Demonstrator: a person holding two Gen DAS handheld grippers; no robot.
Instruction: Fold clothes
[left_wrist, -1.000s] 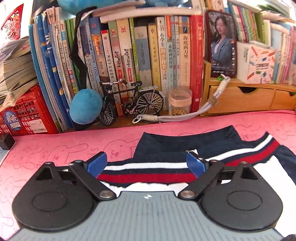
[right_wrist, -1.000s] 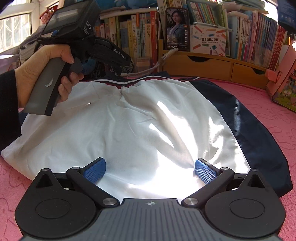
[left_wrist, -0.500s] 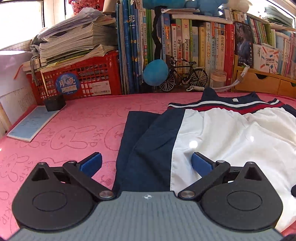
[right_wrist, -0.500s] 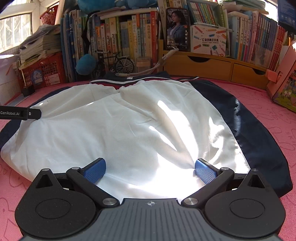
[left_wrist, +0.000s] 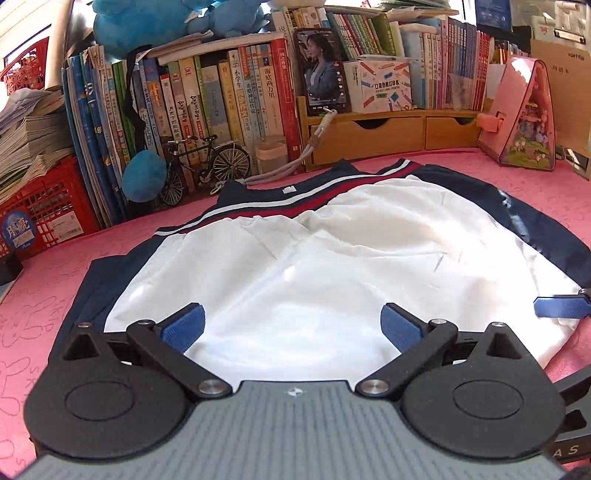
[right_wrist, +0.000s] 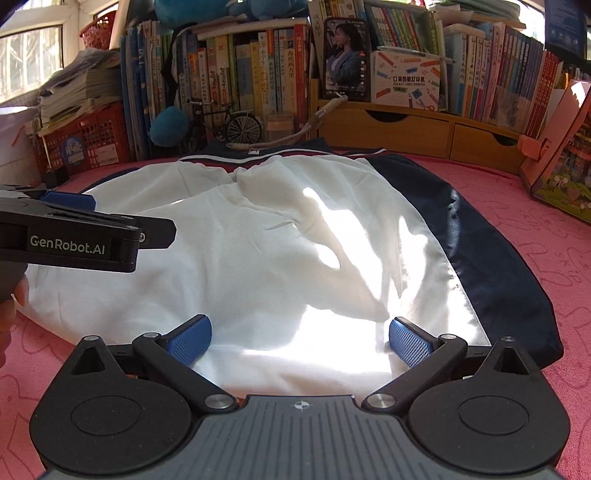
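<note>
A white garment with navy sides and a red, white and navy striped band (left_wrist: 314, 266) lies spread on the pink mat; it also shows in the right wrist view (right_wrist: 258, 251). My left gripper (left_wrist: 291, 326) is open and empty, low over the garment's near left hem. My right gripper (right_wrist: 299, 339) is open and empty, low over the near right hem. One blue pad of the right gripper (left_wrist: 561, 307) shows at the right edge of the left wrist view. The left gripper's body (right_wrist: 74, 236) shows at the left of the right wrist view.
Pink mat (left_wrist: 44, 295) covers the table. At the back stand a row of books (left_wrist: 207, 99), a model bicycle (left_wrist: 207, 166), a blue plush ball (left_wrist: 144, 179), a red crate (left_wrist: 44, 206), wooden drawers (left_wrist: 391, 133) and a pink box (left_wrist: 521, 118) at right.
My left gripper swung from the far collar, past the left sleeve, back to the near hem beside my right gripper. The right gripper has barely moved.
</note>
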